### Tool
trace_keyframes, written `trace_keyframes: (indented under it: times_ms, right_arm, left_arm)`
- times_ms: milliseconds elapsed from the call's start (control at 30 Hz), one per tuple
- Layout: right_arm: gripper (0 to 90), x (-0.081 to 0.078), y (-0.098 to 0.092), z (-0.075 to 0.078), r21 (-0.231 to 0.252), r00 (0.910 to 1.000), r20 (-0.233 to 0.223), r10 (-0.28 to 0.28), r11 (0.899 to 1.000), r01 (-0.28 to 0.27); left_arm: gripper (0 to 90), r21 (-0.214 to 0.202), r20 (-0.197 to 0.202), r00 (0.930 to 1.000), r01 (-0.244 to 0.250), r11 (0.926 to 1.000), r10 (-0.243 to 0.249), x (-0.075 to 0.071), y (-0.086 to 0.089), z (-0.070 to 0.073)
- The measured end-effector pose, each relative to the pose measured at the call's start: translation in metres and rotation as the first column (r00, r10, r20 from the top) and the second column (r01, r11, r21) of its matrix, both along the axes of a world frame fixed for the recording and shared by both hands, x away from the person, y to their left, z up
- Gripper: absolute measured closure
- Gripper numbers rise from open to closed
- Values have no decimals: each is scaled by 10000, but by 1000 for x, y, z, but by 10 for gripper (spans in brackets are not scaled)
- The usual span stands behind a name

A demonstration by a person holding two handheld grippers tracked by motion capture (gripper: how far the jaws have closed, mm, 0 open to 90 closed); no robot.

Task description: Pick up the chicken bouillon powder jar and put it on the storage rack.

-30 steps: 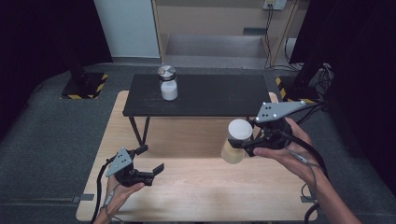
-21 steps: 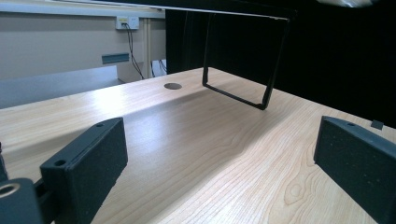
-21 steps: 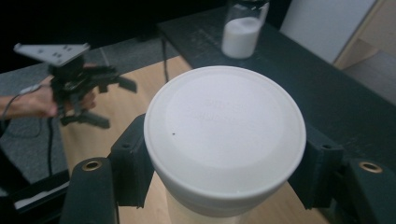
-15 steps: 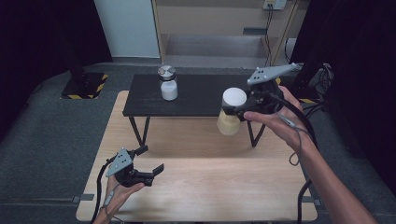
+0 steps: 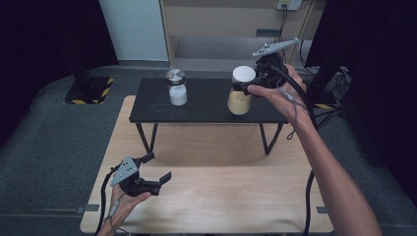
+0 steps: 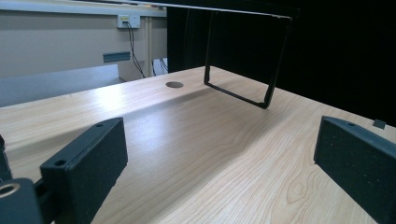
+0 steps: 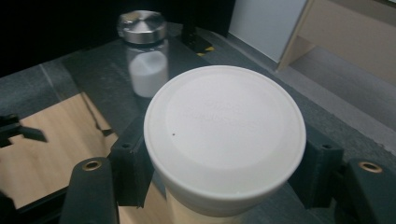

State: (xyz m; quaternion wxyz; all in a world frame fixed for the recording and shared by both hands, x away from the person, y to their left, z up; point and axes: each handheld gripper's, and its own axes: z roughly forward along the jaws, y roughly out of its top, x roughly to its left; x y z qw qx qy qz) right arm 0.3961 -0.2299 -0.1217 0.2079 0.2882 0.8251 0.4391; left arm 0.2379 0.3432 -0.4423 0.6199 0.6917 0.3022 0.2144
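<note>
Dark room, grey carpet, pale wall panel and shelving at the back; light wood table [image 5: 211, 196] up front with a low black shelf [image 5: 206, 105] standing on its far half on thin black legs. Left side: left gripper [image 5: 156, 173] sits low over the near-left part of the wood table, held in the person's left hand [image 5: 125, 199], grey three-cornered plate on top, cable trailing off the near edge. Its jaws are spread wide with nothing between them; the left gripper view shows bare wood grain between the two black pads [image 6: 88, 163], a round hole in the tabletop [image 6: 174, 84] and one black leg frame of the shelf [image 6: 243, 93] further off. Moving right along the shelf: small glass jar with a metal lid [image 5: 176, 87], white powder inside, standing upright on the left-centre of the shelf, well apart from both grippers. Right of it: jar with a white lid [image 5: 241, 91], tan contents, over the right part of the shelf; can't tell if its base touches the top. Right gripper [image 5: 242, 84] comes in from the right in the right hand [image 5: 278, 93], jaws clamped on that jar just under the lid; right gripper view shows the white lid [image 7: 224, 130] between both pads, metal-lidded jar beyond it.
</note>
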Motion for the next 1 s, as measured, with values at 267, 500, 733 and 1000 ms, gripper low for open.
trace_keyframes:
  times_ms: [267,500,733,1000]
  right_arm:
    - [338,24,2,-9,-125,9967,-182,-791,9968,789]
    - [338,37,0,-18,-2,9934,-342,-1092,9940,1092]
    - [338,43,2,-21,-86,9919,-511,-1164,9932,1161]
    - [334,48,-5,-25,238,9903,-720,-1189,9924,1209]
  left_arm:
    - [16,20,13,10000,12,10000,-12,0,0,0]
    - [16,8,3,10000,37,10000,-37,1,1,0]
    - [16,46,1,10000,65,10000,-65,1,1,0]
    - [17,51,6,10000,72,10000,-73,2,2,0]
